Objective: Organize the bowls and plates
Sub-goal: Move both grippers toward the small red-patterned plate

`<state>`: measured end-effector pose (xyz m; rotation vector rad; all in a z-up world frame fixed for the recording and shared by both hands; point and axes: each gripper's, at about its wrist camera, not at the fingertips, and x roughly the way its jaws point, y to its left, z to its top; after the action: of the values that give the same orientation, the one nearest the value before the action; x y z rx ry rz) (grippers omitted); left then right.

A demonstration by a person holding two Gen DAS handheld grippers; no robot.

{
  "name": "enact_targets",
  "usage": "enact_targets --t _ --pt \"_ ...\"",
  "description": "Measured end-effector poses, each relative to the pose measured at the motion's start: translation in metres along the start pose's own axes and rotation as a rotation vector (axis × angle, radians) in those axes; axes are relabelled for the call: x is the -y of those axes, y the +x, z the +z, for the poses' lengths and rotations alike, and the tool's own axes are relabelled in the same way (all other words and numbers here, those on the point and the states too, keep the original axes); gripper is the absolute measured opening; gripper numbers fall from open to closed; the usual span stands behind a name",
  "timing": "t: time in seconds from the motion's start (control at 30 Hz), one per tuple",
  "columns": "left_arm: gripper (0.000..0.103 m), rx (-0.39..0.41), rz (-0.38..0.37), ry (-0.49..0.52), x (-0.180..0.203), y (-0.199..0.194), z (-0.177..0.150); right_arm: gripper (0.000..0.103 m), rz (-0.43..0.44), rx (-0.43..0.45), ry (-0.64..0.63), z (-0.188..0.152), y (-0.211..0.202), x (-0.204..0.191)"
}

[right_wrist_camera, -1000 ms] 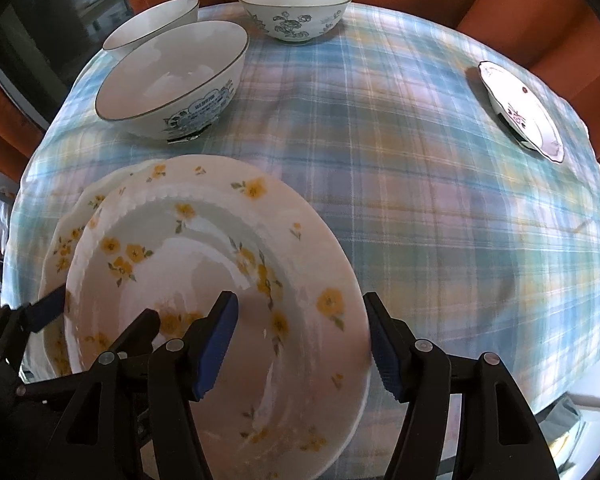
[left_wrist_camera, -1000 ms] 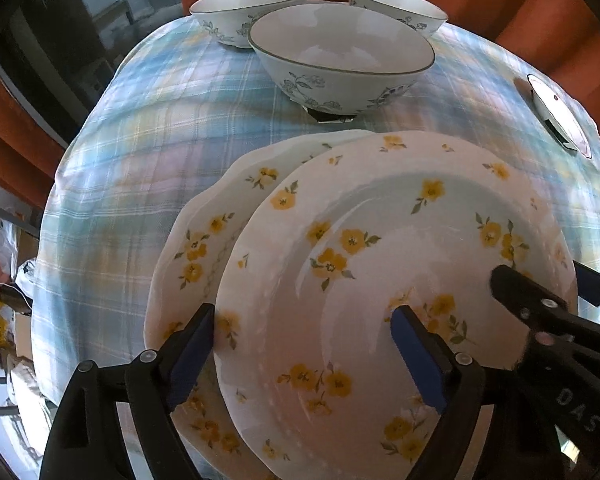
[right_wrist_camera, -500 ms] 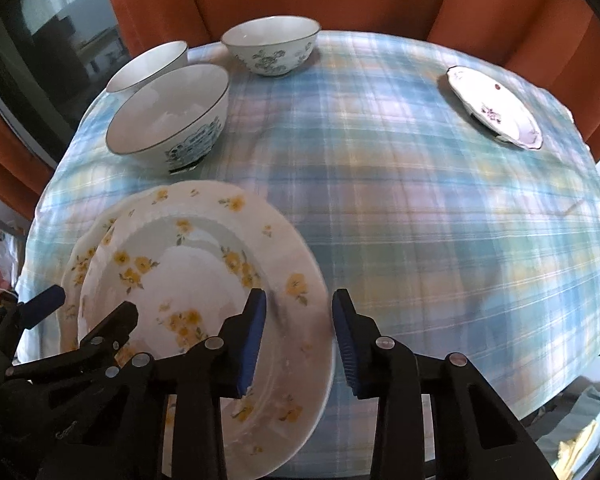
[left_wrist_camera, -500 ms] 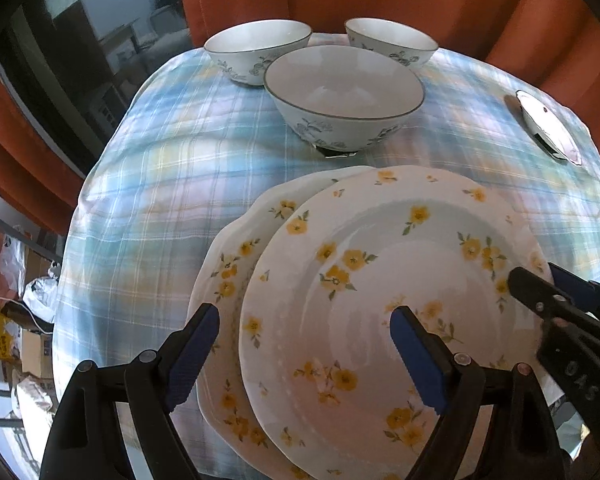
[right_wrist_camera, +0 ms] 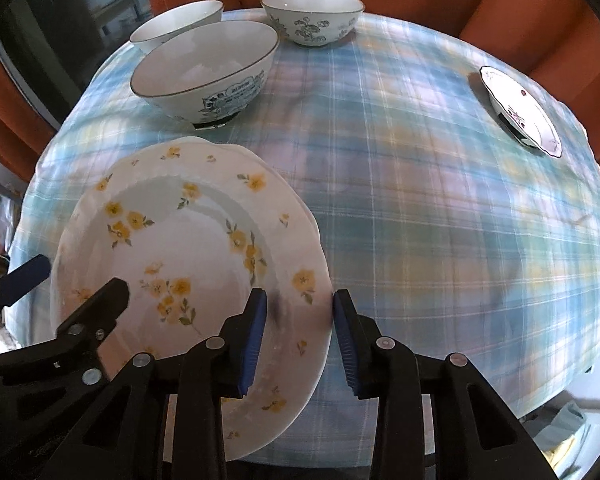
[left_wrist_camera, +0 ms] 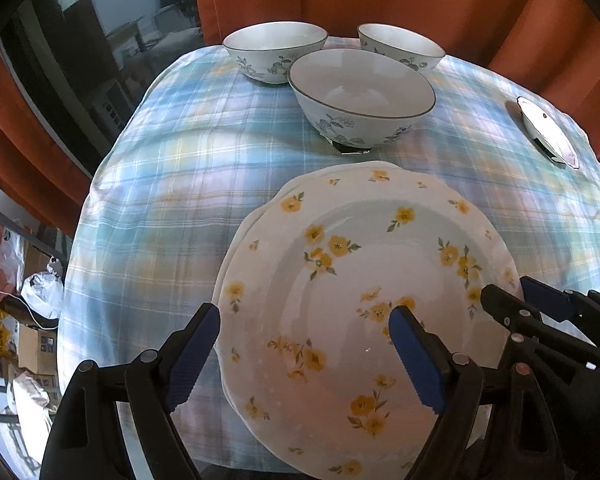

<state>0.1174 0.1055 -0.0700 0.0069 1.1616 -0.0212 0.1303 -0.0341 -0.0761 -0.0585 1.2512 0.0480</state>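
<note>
Left wrist view: stacked plates framed between wide jaws

Left wrist view: the left gripper point(left_wrist_camera: 304, 354) is held open above the flowered top plate point(left_wrist_camera: 364, 300), flat on a second plate.

Right wrist view: the right gripper point(right_wrist_camera: 298, 332) is seen part-closed astride the plate's rim at five o'clock; contact cannot be told. Bowls point(right_wrist_camera: 204, 68) are grouped at eleven o'clock.

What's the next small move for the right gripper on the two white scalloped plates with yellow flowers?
Probably a short nudge toward the left gripper. The right gripper straddles the top yellow-flower plate at its rim, with the outer finger just outside the edge. The lower matching plate shows only as a sliver on the far side, so the stack looks nearly aligned.
</note>
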Motion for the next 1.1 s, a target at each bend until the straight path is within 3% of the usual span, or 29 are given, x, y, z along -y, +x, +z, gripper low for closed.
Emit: enact_targets --t 0.2,0.33,0.5,0.6,1.1 --pt "0.088 -0.009 -0.018 0.008 -0.003 0.000 0.000 0.040 -0.019 -0.007 0.015 -0.001 0.000 -0.003" --pt "0.088 -0.030 -0.039 0.008 0.001 0.002 0.002 0.043 0.014 -0.010 0.029 -0.002 -0.006 0.001" --pt "0.088 -0.027 -0.073 0.003 0.009 -0.003 0.008 0.065 -0.026 0.017 0.045 -0.002 -0.019 0.017" --pt "0.088 -0.005 -0.073 0.016 0.019 -0.009 0.013 0.072 -0.035 0.041 0.059 0.000 -0.027 0.029" --pt "0.088 0.057 -0.015 -0.006 0.103 -0.021 0.039 0.072 0.040 0.128 0.051 0.017 -0.042 0.119"
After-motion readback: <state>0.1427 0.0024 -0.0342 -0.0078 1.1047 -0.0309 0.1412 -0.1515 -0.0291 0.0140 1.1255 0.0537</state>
